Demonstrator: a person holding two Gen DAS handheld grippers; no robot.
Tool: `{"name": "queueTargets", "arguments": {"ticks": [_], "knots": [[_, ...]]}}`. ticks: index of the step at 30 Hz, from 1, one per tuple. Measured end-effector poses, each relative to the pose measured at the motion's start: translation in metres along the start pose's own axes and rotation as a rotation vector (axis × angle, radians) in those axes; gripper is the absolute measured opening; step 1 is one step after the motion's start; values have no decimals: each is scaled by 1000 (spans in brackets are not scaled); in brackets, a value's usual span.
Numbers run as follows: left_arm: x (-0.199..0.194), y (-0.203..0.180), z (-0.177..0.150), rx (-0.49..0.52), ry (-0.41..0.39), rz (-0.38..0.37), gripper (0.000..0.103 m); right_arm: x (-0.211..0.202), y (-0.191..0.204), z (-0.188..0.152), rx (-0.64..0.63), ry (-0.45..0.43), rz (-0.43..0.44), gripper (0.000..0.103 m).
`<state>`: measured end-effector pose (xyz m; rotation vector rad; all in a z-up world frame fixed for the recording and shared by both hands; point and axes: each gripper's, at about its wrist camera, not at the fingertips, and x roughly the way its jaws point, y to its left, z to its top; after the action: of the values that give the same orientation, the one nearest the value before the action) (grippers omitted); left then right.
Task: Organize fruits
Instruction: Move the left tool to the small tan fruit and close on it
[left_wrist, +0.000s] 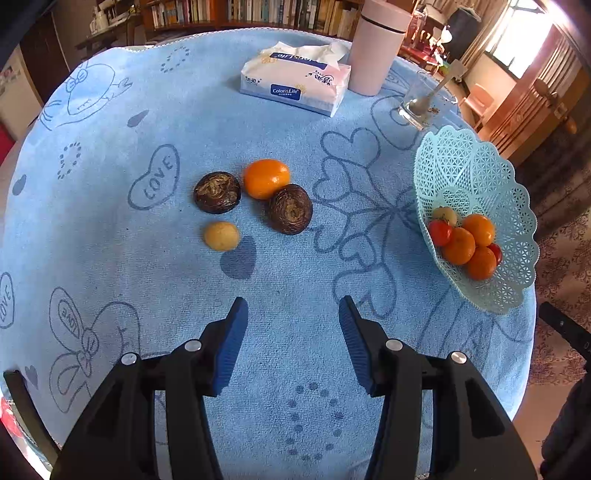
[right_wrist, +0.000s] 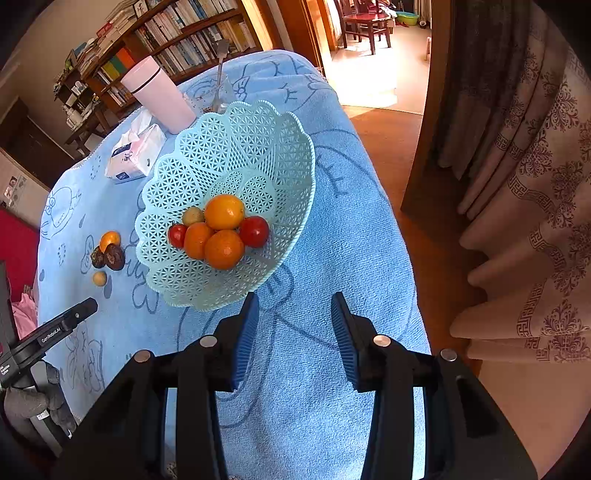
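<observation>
both tools (left_wrist: 293, 306) (right_wrist: 293, 301) empty; fruit (left_wrist: 266, 178) loose

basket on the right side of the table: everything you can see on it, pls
The basket is a pale turquoise plastic bowl with openwork lattice walls and a scalloped rim. It sits tilted on the blue towel near the table's right edge, with its far wall raised. Inside, pooled at the low side: three oranges, two red tomatoes and one small yellowish fruit. A pink cylinder and a glass stand behind it. Neither claw touches it.
</observation>
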<state>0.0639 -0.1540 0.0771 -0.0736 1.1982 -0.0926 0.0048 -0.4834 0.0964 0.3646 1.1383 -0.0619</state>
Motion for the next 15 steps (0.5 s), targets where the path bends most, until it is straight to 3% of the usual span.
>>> {"name": "queueTargets", "arguments": {"ticks": [15], "knots": [[11, 48, 11, -44, 10, 34, 52, 5, 24, -14, 3, 21, -15, 42]]}}
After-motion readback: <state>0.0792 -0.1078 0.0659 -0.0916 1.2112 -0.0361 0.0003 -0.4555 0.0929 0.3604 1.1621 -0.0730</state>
